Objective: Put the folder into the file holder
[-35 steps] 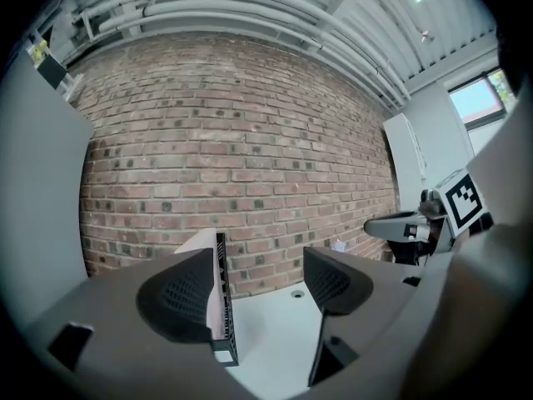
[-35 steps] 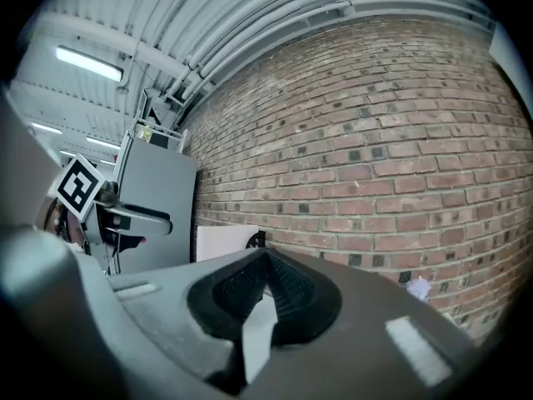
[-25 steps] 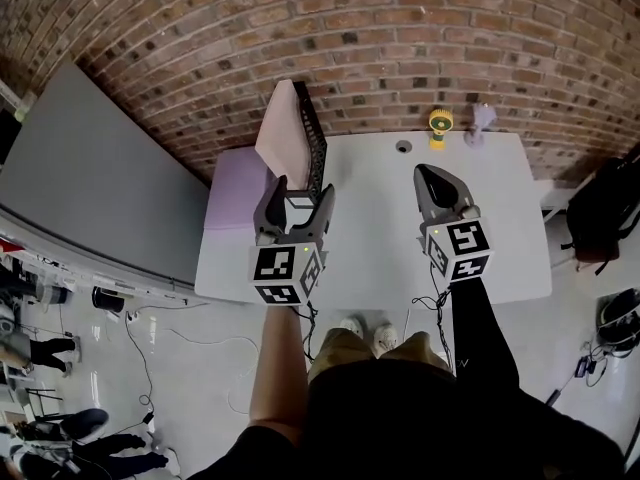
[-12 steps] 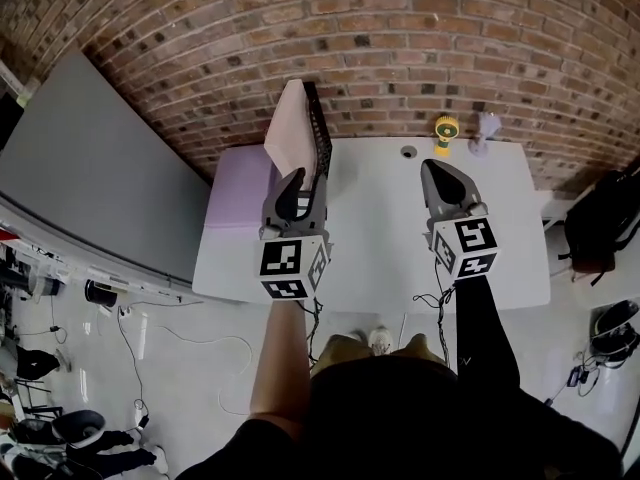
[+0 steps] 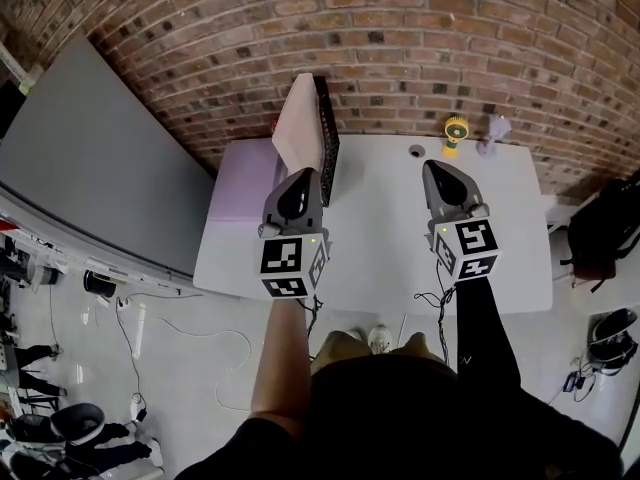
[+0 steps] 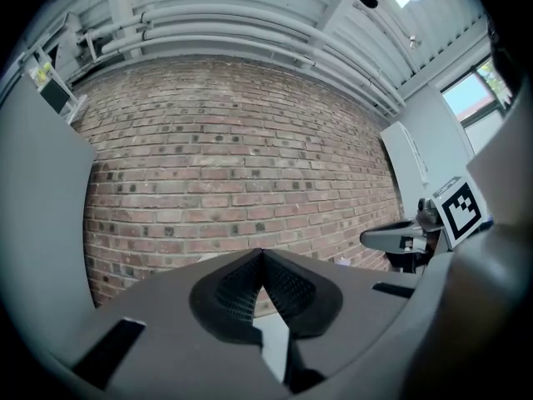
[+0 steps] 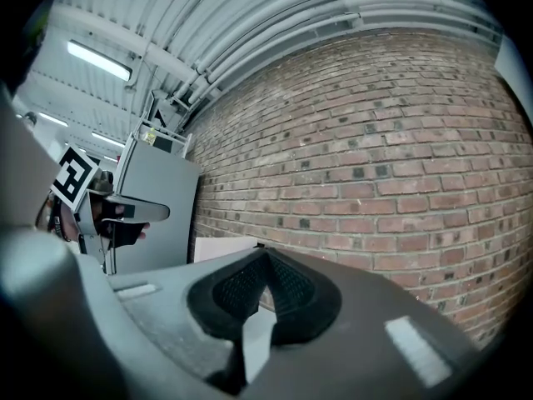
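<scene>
At the back left of the white bench (image 5: 380,238), close under the brick wall (image 5: 420,38), the pale pink folder (image 5: 298,128) stands on edge, touching the black mesh file holder (image 5: 328,133). It looks seated in the holder, which would put the job all but done. The foot of the folder is hidden behind the left tool, though, so I cannot be sure. Nothing else shows in the holder.

The left tool (image 5: 300,176) hangs level just in front of the folder. Its jaws have just been closing and now meet tip to tip with nothing between them, so I take it to be finished with the folder, not gripping it. The right tool (image 5: 436,170) is held level over bare bench, well apart from the folder, jaws together and empty, seemingly kept out of the way.

A lavender sheet (image 5: 235,193) lies flat at the bench's left end beside the holder. A small yellow gadget (image 5: 455,130) and a lilac object (image 5: 495,128) sit by the wall at the back right, well clear.
</scene>
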`<action>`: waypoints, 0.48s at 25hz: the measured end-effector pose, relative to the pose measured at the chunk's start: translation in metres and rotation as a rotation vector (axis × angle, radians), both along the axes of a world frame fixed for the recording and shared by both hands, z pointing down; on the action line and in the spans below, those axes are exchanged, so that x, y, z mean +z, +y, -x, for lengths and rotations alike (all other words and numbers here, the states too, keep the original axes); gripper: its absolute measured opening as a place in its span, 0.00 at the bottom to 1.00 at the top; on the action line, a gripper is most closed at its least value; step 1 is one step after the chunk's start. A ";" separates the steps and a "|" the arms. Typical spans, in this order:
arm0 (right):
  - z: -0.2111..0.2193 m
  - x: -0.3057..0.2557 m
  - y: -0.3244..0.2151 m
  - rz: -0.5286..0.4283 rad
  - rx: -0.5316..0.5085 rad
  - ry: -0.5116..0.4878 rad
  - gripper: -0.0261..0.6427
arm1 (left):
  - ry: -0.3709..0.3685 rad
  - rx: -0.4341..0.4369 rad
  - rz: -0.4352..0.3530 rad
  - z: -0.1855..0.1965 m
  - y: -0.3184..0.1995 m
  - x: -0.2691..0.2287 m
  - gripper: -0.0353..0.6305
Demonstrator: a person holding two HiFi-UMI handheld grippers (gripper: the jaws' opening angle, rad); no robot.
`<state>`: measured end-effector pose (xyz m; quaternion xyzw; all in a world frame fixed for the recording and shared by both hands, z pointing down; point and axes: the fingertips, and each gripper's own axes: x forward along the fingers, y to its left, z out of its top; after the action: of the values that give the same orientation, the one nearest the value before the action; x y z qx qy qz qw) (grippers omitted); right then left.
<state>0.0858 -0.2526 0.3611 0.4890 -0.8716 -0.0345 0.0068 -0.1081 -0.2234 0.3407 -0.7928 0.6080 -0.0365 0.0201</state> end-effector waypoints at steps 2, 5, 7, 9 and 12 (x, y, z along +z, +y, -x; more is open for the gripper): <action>0.001 0.000 0.000 0.001 -0.002 0.000 0.04 | 0.004 -0.001 -0.002 0.001 0.000 0.000 0.06; 0.002 -0.001 0.000 0.000 0.003 0.002 0.04 | 0.008 0.001 -0.002 0.002 0.001 0.000 0.06; 0.003 -0.001 0.000 -0.001 0.003 0.003 0.04 | 0.007 0.001 -0.002 0.003 0.002 0.000 0.06; 0.004 -0.002 0.000 -0.001 0.000 0.002 0.04 | 0.008 0.000 -0.001 0.004 0.003 0.000 0.06; 0.005 -0.002 0.000 -0.003 -0.002 0.000 0.04 | 0.014 -0.001 0.002 0.006 0.004 0.001 0.06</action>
<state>0.0810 -0.2525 0.3587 0.4881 -0.8721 -0.0358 0.0059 -0.1145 -0.2194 0.3417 -0.7927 0.6087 -0.0316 0.0149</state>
